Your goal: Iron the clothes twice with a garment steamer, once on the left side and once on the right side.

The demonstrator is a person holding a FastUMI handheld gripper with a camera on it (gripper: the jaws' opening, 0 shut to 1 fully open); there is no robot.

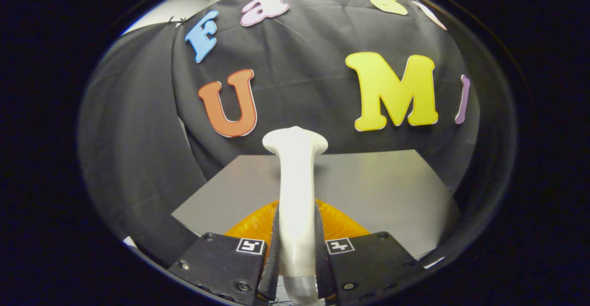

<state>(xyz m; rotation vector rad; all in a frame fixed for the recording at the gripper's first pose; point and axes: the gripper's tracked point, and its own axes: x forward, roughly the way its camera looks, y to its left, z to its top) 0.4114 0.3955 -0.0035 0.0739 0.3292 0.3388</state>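
A white garment steamer (pixel 296 191) stands up between my fingers, its handle running away from me and its wide head (pixel 295 140) at the far end, above the table. My gripper (pixel 297 246) is shut on the steamer's handle, both black fingers (pixel 275 246) pressing its sides. An orange garment (pixel 339 220) lies on the grey table just beyond the fingers, mostly hidden behind them and the steamer, with ridged folds showing on either side of the handle.
The grey table (pixel 387 186) stretches ahead to the booth's black cloth wall (pixel 299 66), which also closes off the left side. Bare tabletop lies to the right of the garment and beyond it.
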